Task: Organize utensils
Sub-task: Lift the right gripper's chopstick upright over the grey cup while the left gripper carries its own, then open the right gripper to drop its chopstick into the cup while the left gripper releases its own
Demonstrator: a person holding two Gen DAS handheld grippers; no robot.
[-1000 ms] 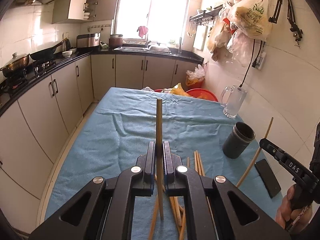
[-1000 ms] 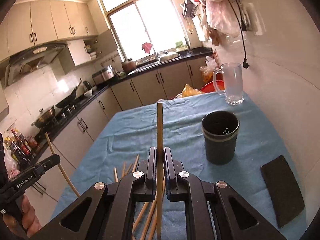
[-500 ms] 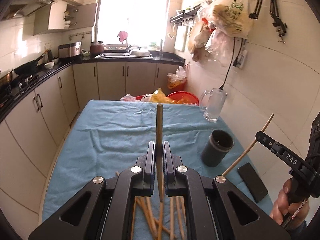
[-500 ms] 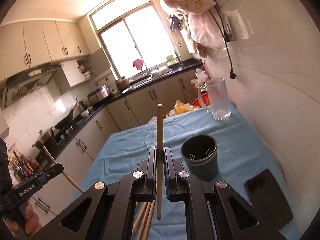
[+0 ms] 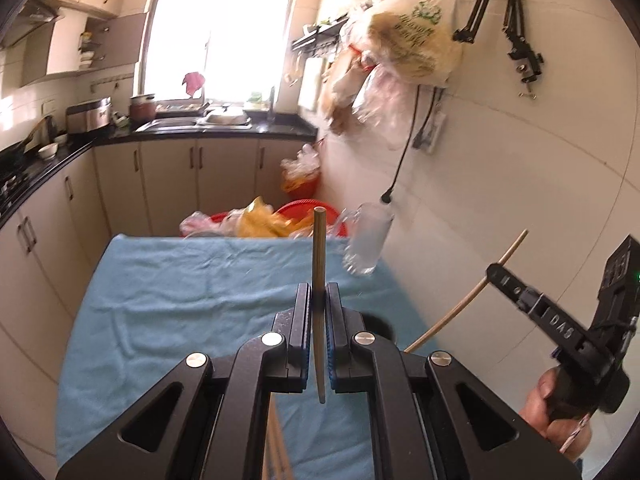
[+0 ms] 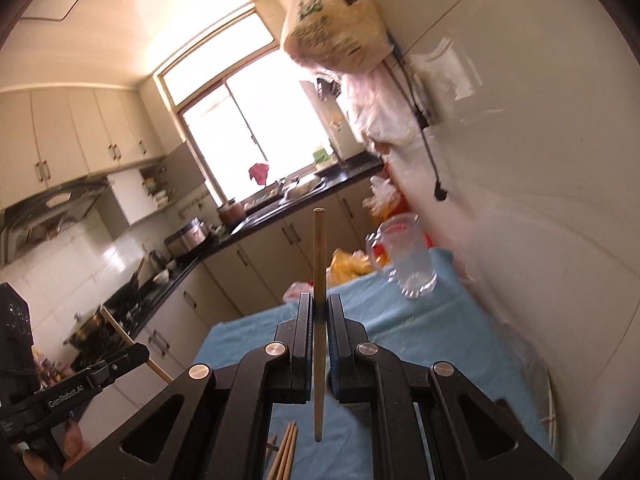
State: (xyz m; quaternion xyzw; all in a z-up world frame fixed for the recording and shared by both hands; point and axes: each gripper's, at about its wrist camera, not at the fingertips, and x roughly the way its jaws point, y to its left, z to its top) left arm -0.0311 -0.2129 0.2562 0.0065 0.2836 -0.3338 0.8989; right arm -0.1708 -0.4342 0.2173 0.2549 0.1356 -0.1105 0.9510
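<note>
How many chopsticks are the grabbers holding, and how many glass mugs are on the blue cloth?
Chopsticks held: 2, one in the left gripper at, one in the right gripper at
Glass mugs: 1
Total: 3

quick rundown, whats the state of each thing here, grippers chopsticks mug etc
left gripper: shut on a chopstick, held upright
right gripper: shut on a chopstick, held upright
loose chopsticks: lying on the blue cloth
glass mug: standing, looks empty

Glass mug point(image 5: 366, 240) stands on tablecloth point(image 5: 180, 280), beside wall point(image 5: 500, 200).
</note>
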